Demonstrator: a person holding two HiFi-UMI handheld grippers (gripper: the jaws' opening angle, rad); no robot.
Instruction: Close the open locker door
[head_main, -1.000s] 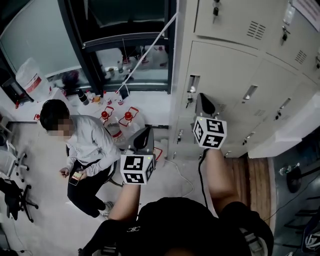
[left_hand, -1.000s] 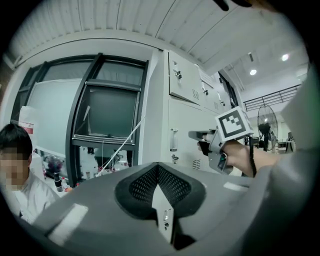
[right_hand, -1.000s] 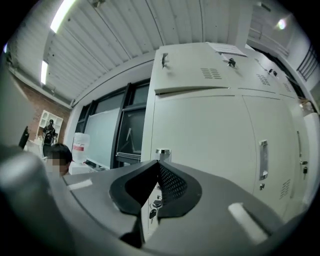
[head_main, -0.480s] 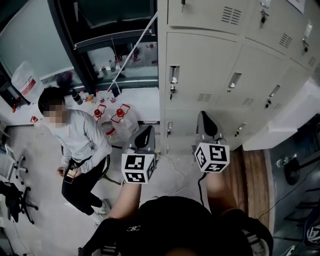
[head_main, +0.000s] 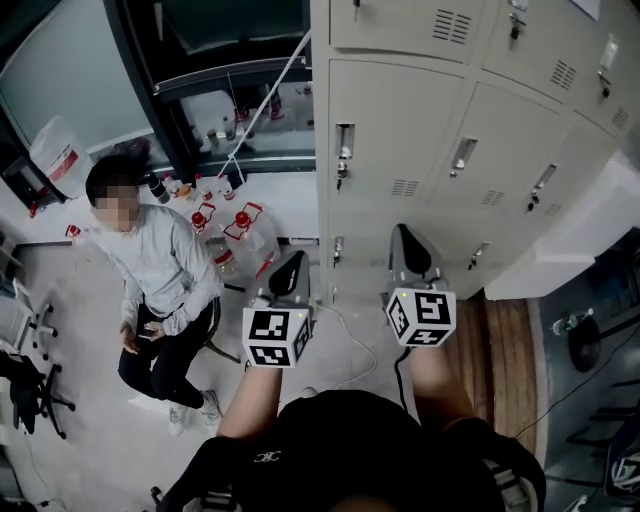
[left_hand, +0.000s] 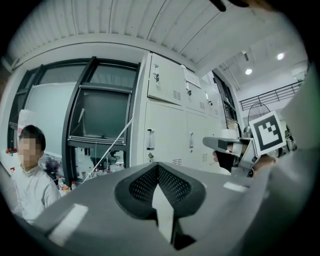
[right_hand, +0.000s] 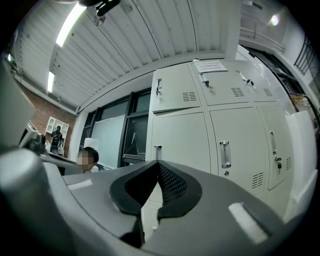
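Locker door (head_main: 565, 245), the open one: a pale slab swung out from the locker bank (head_main: 400, 150) at the right edge of your head view, below and right of the closed doors. In your right gripper view it is the pale panel at the far right (right_hand: 301, 150). Neither gripper touches it. Your right gripper (head_main: 404, 234) is the nearer of the 2, off to the door's left and well apart from it. It points at the closed lower doors. Its jaws are closed tip to tip with nothing between them (right_hand: 158, 165), and its marker cube (head_main: 421, 316) faces up at you. Your left gripper (head_main: 293, 262) is just left of the right one, level with it, and aims at the left corner of the bank, where it meets the dark window frame (head_main: 190, 90). Its jaws are also closed at the tips and grip nothing (left_hand: 158, 167). Its own view catches the right gripper at the right side (left_hand: 225, 145). Further left, a person (head_main: 150, 270) in a light top sits on the floor. Red-capped bottles (head_main: 240, 225) stand near the window base, and a cable (head_main: 355, 350) loops across the floor in front of the bank.
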